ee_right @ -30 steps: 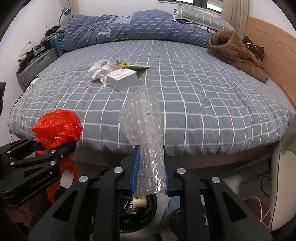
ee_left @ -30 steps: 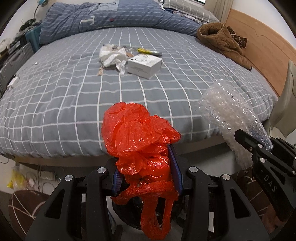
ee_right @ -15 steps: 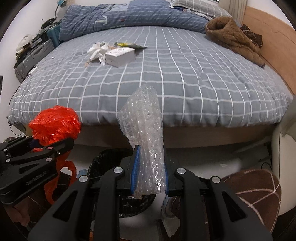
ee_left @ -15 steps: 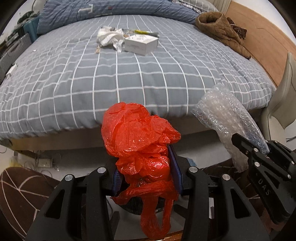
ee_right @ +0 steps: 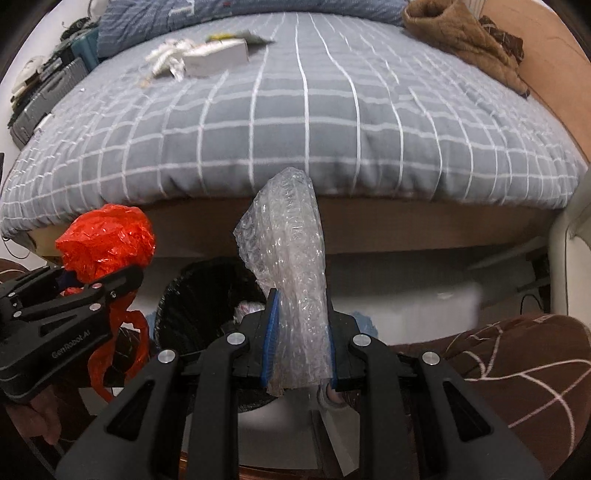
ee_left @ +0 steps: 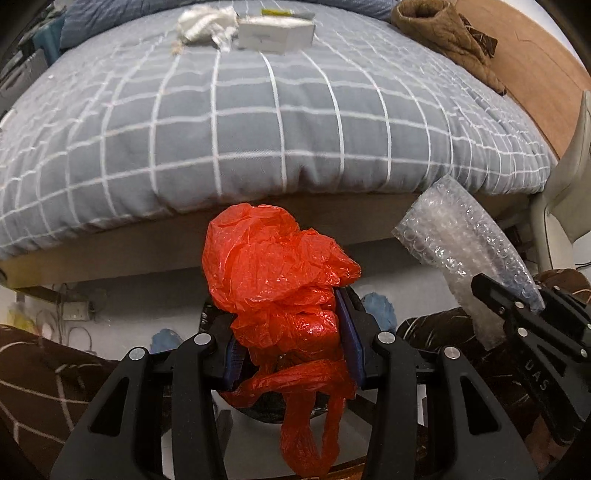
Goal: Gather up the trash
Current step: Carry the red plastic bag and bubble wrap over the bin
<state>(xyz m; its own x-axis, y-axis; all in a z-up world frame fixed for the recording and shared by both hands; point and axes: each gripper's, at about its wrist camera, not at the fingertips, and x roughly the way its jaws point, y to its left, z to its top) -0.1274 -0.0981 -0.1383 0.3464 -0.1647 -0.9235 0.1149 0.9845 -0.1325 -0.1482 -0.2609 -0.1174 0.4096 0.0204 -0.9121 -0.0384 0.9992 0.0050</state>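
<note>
Red plastic bag [ee_left: 273,280] hides most of black bin [ee_right: 199,295].

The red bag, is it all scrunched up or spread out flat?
Scrunched up. The red bag is a crinkled ball pinched in the left tongs, with twisted ends dangling below them.

Colours in my two wrist views

I see a bright orange-red plastic bag [ee_left: 273,280] in my black left gripper [ee_left: 291,343] with blue pads, and clear bubble wrap [ee_right: 295,280] in my black right gripper [ee_right: 301,343]. The bed cover [ee_right: 295,122] is grey with a white grid; on it lie a white box [ee_left: 275,33] and brown garment [ee_left: 443,37]. The bin liner [ee_right: 199,295] is black.
</note>
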